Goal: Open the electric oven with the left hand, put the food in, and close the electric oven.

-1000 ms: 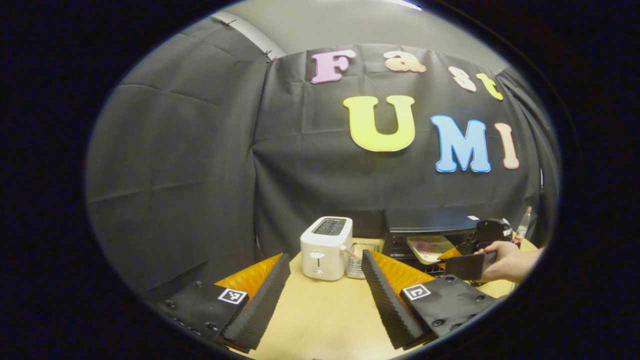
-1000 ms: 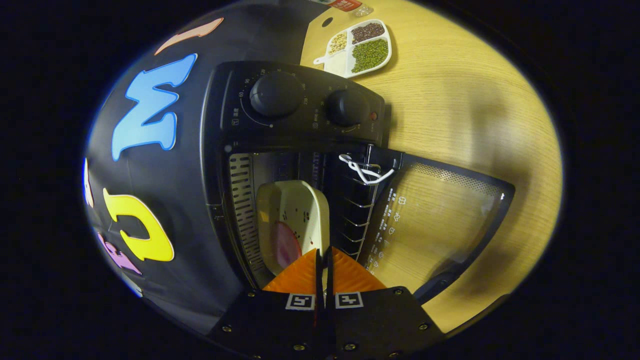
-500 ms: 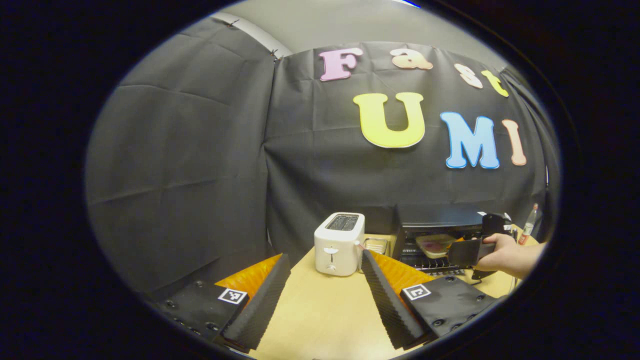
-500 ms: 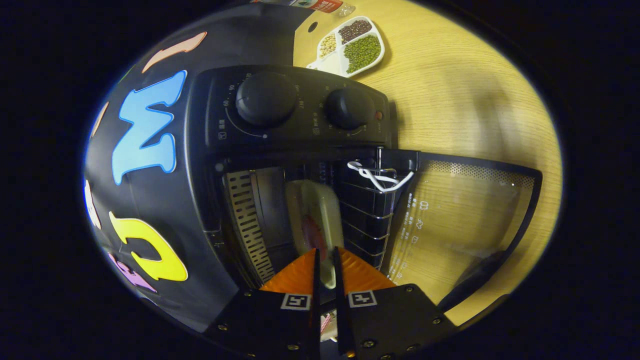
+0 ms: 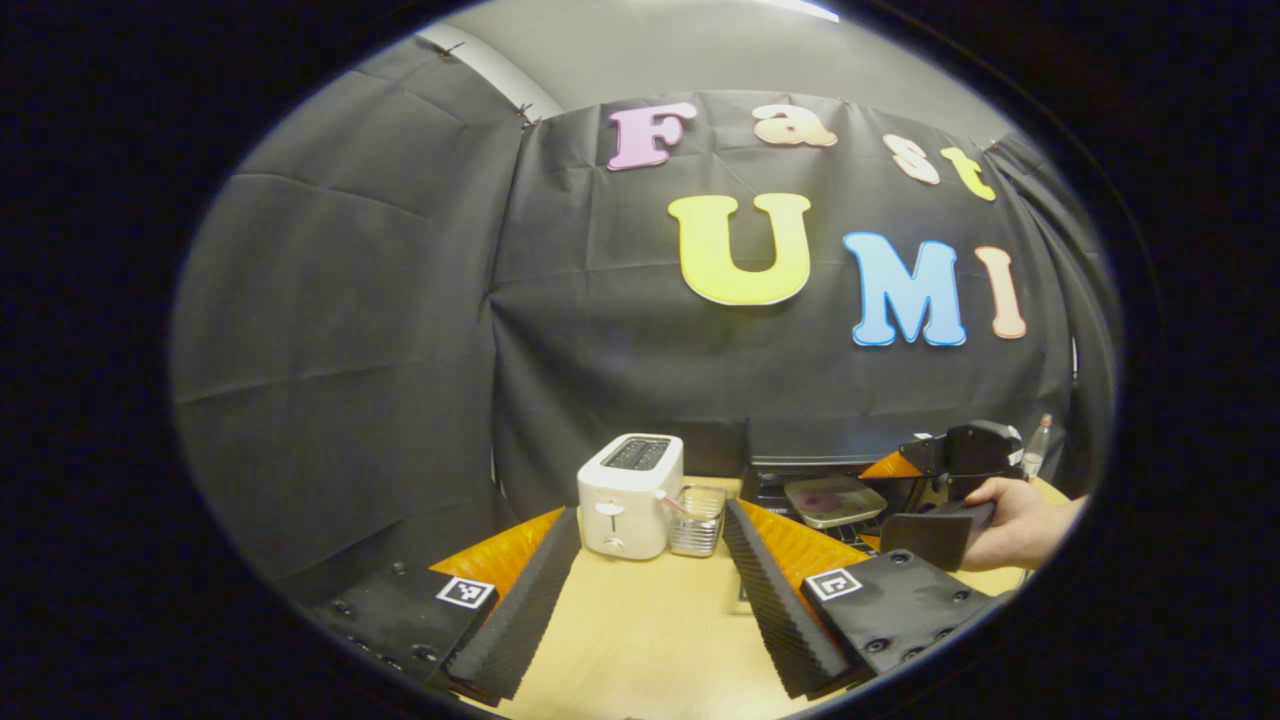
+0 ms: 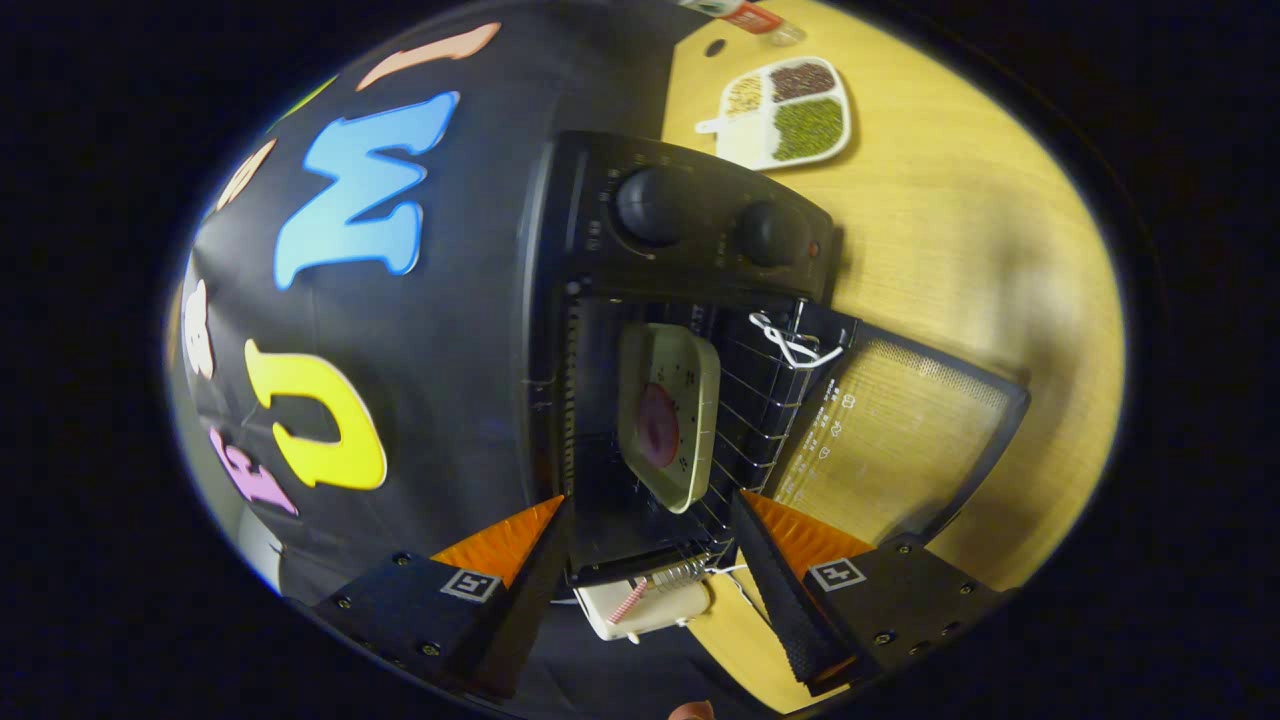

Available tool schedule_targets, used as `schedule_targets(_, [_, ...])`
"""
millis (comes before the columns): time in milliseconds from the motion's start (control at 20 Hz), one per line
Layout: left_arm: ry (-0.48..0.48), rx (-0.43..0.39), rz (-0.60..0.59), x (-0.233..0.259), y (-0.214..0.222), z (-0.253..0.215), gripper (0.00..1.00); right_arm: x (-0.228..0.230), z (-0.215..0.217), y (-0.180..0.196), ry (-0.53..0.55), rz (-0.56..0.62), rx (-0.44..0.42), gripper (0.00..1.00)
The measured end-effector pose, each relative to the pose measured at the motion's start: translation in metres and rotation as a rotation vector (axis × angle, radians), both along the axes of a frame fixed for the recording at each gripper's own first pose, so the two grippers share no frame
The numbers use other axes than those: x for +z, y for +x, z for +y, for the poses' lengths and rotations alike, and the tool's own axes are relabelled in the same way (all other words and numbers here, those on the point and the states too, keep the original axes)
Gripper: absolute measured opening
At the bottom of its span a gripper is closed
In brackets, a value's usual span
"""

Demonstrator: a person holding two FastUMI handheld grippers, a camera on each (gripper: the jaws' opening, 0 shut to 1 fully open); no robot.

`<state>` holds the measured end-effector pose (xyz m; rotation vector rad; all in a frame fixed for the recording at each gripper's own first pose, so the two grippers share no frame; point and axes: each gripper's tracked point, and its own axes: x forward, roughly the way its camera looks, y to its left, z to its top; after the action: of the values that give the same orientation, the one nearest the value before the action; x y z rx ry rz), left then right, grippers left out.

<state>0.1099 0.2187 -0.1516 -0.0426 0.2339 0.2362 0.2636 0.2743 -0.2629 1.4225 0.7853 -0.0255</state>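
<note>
Wooden table (image 6: 950, 250) holds our electric oven (image 6: 680, 300), door (image 6: 900, 440) down; food plate (image 6: 668, 415) sits on the rack; right gripper (image 6: 650, 560) gapes wide, left gripper (image 5: 650, 590) spread and empty; next we reckon left shuts the door.

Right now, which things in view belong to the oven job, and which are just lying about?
Job:
oven, its door open
plate of food on the oven rack
left gripper, open
right gripper, open

Lying about:
toaster
wire basket
divided dish of beans
bottle
</note>
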Motion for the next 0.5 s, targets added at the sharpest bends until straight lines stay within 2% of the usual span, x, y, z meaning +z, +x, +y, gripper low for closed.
schedule_targets(50, [-0.010, -0.011, 0.002, -0.003, 0.002, -0.008, 0.97, 0.009, -0.003, -0.007, -0.031, -0.032, 0.039, 0.96])
schedule_targets(150, [-0.023, -0.031, 0.006, -0.006, 0.001, -0.023, 0.91, 0.023, -0.013, -0.024, -0.099, -0.092, 0.106, 0.96])
schedule_targets(200, [-0.027, -0.044, 0.008, -0.008, 0.002, -0.030, 0.97, 0.030, -0.019, -0.032, -0.135, -0.123, 0.137, 0.96])
schedule_targets(300, [-0.037, -0.071, 0.018, -0.013, 0.004, -0.046, 1.00, 0.044, -0.036, -0.048, -0.221, -0.189, 0.193, 0.96])
schedule_targets(350, [-0.046, -0.084, 0.028, -0.018, 0.004, -0.054, 0.91, 0.051, -0.042, -0.055, -0.269, -0.230, 0.219, 0.96])
schedule_targets(400, [-0.055, -0.096, 0.039, -0.023, 0.004, -0.062, 1.00, 0.059, -0.052, -0.062, -0.320, -0.270, 0.244, 0.96])
schedule_targets(450, [-0.062, -0.109, 0.049, -0.027, 0.003, -0.070, 0.97, 0.066, -0.058, -0.069, -0.369, -0.310, 0.269, 0.96])
schedule_targets(500, [-0.066, -0.124, 0.057, -0.031, 0.003, -0.079, 1.00, 0.073, -0.068, -0.077, -0.417, -0.343, 0.290, 0.96])
